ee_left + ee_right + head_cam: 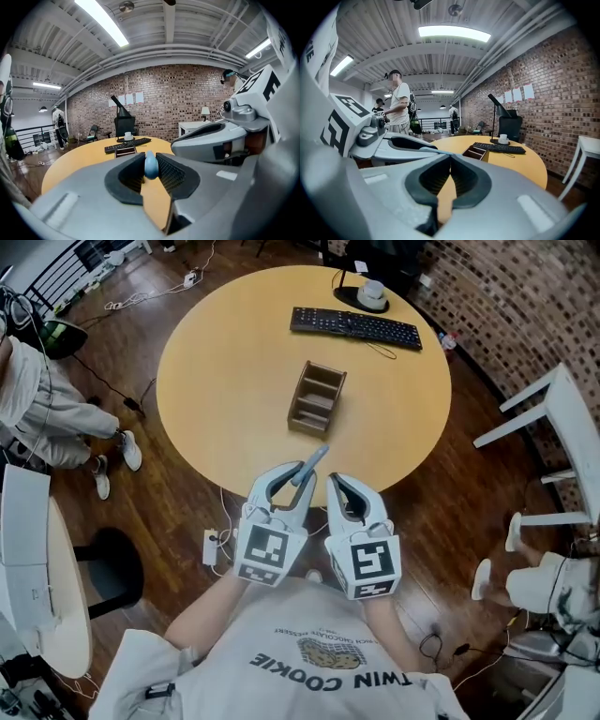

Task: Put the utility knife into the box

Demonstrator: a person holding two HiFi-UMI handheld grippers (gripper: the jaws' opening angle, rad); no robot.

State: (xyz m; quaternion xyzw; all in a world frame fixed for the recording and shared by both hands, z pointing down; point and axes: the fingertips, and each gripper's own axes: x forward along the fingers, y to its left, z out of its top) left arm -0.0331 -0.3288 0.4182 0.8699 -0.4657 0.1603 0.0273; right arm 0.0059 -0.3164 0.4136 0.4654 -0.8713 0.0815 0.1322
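Note:
A blue-grey utility knife is clamped in my left gripper, its front end sticking out over the near edge of the round table. In the left gripper view the knife sits upright between the ribbed pads. The brown wooden box, open-topped with compartments, stands in the table's middle, beyond both grippers; it also shows as box and box. My right gripper is beside the left one, shut with nothing in it, its jaws meeting in the right gripper view.
A black keyboard and a white cup on a dark stand lie at the table's far side. A white chair stands to the right, a white desk to the left. People stand further back.

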